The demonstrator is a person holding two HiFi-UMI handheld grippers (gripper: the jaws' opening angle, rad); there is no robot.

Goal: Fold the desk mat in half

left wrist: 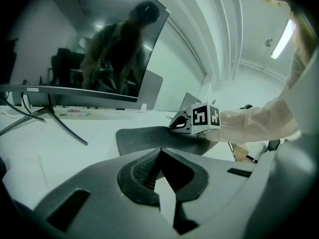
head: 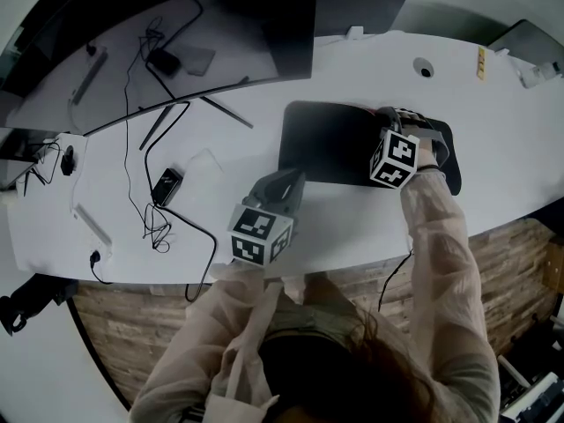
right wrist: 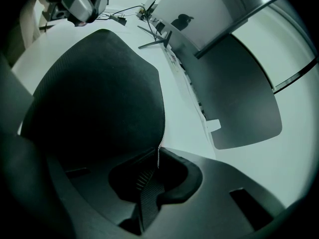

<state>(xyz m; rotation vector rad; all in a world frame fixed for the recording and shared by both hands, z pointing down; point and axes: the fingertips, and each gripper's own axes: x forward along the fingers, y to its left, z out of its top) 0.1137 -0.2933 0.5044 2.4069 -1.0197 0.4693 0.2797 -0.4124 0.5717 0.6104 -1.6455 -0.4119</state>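
**Operator:** Tongs first, how do they stand?

**Spotter:** Your right gripper [right wrist: 158, 157] is clamped on the stitched edge of the desk mat [head: 326, 144]. Your left gripper [left wrist: 159, 152] is closed on nothing and sits near the mat's side that faces away from the monitor [head: 264, 25].

**Operator:** And the fold?

**Spotter:** Barely begun, I'd judge. The mat lies on the desk [head: 220, 227] in front of the monitor, mostly flat, with only the pinched edge raised. You've yet to carry that edge across to the opposite side and settle it there.
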